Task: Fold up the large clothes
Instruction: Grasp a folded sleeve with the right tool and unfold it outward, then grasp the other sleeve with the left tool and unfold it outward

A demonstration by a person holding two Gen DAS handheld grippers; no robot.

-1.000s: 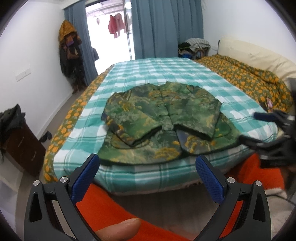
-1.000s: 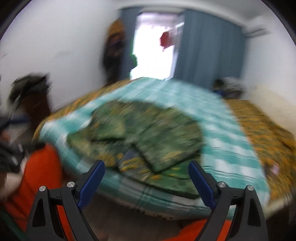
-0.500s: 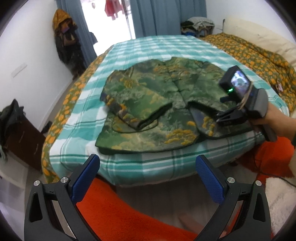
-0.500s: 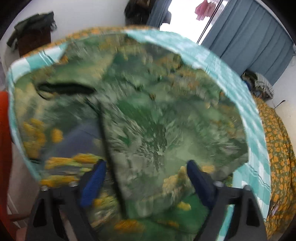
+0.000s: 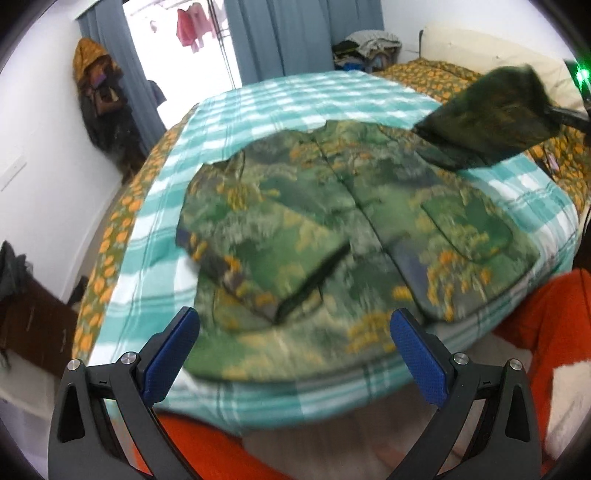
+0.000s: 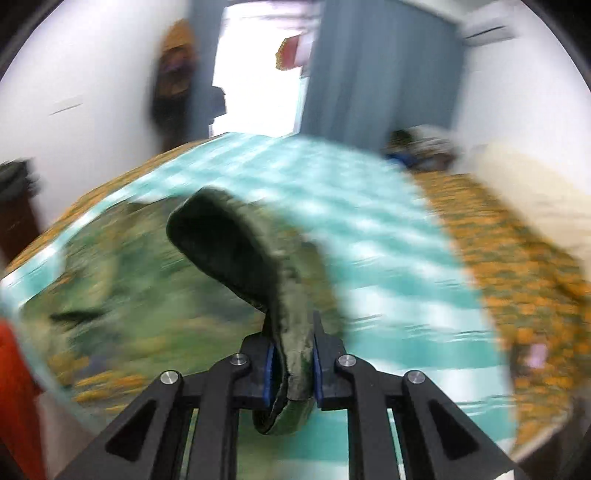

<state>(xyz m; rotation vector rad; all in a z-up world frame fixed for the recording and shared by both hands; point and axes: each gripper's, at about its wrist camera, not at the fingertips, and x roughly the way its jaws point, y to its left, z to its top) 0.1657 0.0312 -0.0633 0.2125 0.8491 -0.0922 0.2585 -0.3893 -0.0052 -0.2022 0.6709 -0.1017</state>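
Note:
A green jacket with yellow-orange pattern (image 5: 332,229) lies spread on the teal checked bed cover (image 5: 280,96). Its left sleeve (image 5: 258,258) is folded across the front. My left gripper (image 5: 295,350) is open and empty, just short of the jacket's hem at the near edge of the bed. My right gripper (image 6: 293,365) is shut on the jacket's right sleeve (image 6: 236,251) and holds it in the air. In the left wrist view that lifted sleeve (image 5: 491,118) hangs above the jacket's right side.
An orange-flowered quilt (image 5: 443,74) lies along the right of the bed, with a cream headboard or pillow (image 5: 480,44) behind. Blue curtains (image 5: 303,33) and a bright doorway are at the back. A dark cabinet (image 5: 26,314) stands at left. Orange fabric (image 5: 554,314) is at near right.
My right gripper has closed on the right sleeve and lifted it off the jacket, up and to the right. My left gripper has moved closer to the hem.

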